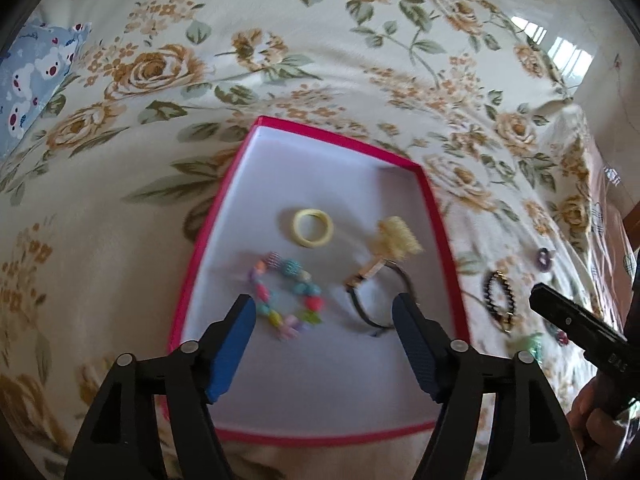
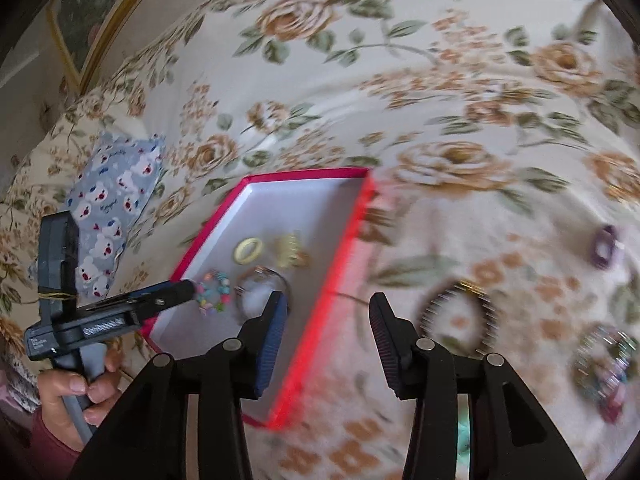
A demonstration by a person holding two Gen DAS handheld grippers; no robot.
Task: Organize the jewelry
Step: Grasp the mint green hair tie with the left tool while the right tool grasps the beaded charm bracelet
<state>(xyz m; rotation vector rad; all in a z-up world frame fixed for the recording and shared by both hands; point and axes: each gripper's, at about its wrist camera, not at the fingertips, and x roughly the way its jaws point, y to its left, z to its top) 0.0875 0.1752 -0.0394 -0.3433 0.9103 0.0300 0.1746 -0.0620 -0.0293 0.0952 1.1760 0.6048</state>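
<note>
Left tongs (image 1: 324,312) gape, empty, over the shallow red-rimmed white-lined box (image 1: 430,196) holding a multicoloured bead bracelet (image 1: 286,296); only the right view shows the right tongs (image 2: 328,312), apart, straddling the box's edge beside a black-and-gold bracelet (image 2: 460,312).

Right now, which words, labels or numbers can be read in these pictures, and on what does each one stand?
"DAS": faint, on the black body of the right gripper, seen in the left wrist view.
White lettering on the left gripper body: too blurred to read.
Small script on the blue pillow: too small to read.
</note>
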